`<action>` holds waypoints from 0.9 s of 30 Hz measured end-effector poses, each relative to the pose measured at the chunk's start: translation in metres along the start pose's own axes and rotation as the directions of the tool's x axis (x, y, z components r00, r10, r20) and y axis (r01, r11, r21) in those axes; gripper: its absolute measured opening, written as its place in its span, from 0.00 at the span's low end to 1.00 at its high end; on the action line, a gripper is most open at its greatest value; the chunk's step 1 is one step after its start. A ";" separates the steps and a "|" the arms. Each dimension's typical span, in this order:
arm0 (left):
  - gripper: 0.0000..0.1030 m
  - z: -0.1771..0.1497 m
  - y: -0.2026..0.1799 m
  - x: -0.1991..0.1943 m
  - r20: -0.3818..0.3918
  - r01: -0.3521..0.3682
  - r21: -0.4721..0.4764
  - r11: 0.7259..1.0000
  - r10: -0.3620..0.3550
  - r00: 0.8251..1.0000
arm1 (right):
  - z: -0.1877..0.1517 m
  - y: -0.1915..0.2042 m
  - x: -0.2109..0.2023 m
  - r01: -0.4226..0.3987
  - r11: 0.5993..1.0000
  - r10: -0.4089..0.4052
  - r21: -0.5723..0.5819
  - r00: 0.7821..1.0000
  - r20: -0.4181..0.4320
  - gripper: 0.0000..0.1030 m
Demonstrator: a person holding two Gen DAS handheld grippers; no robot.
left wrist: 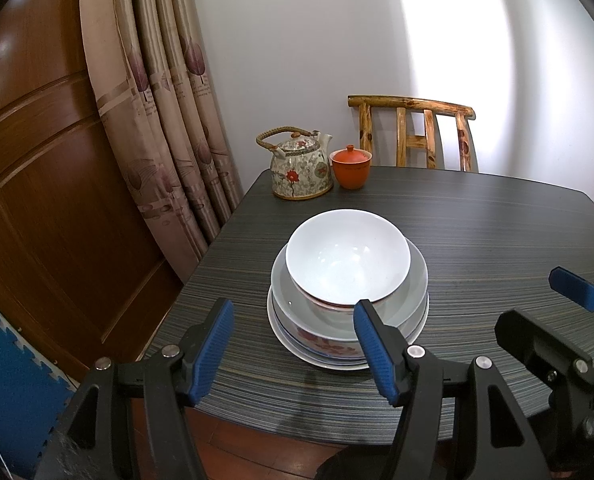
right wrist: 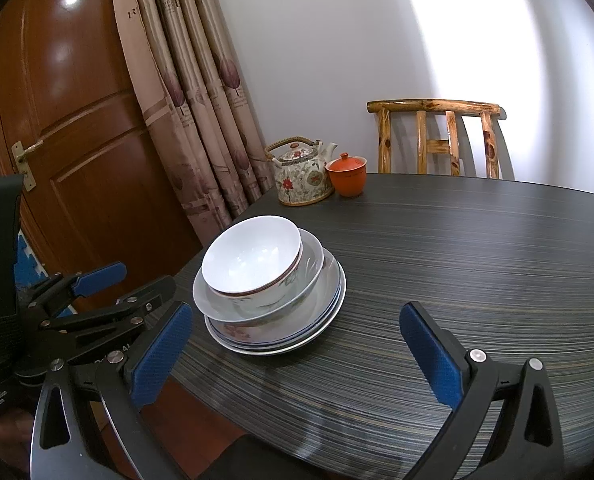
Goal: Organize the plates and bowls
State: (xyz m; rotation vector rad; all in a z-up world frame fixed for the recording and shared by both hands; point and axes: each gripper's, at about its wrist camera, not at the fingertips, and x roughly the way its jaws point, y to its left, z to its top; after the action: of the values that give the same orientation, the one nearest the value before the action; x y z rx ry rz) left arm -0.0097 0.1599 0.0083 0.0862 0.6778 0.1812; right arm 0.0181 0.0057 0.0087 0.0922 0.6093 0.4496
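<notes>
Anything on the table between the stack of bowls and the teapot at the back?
No. In both wrist views only bare striped table lies between the stack and the teapot. The orange lidded cup stands beside the teapot, off that line.

2 black tools (left wrist: 295, 344) (right wrist: 301, 352), blue textured pads (left wrist: 213, 348), silver screws, white lettering on body

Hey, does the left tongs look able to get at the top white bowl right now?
Probably yes. The left tongs are open and empty, facing the top white bowl on the stack, with nothing between them. The right tongs sit off to the side.
</notes>
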 end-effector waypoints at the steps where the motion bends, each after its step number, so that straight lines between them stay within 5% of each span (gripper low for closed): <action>1: 0.62 0.000 0.000 0.000 -0.001 -0.002 0.002 1.000 0.002 1.000 | 0.000 0.000 0.000 0.000 1.000 0.000 0.000 1.000 0.001 1.00; 27: 0.62 -0.002 0.011 0.006 0.024 0.009 -0.014 1.000 -0.009 1.000 | -0.004 -0.009 0.002 -0.001 1.000 0.002 0.015 1.000 -0.012 1.00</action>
State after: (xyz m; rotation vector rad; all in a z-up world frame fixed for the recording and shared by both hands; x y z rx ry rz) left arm -0.0079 0.1715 0.0041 0.0712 0.6533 0.1764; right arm 0.0204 -0.0017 0.0028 0.1040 0.6245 0.4474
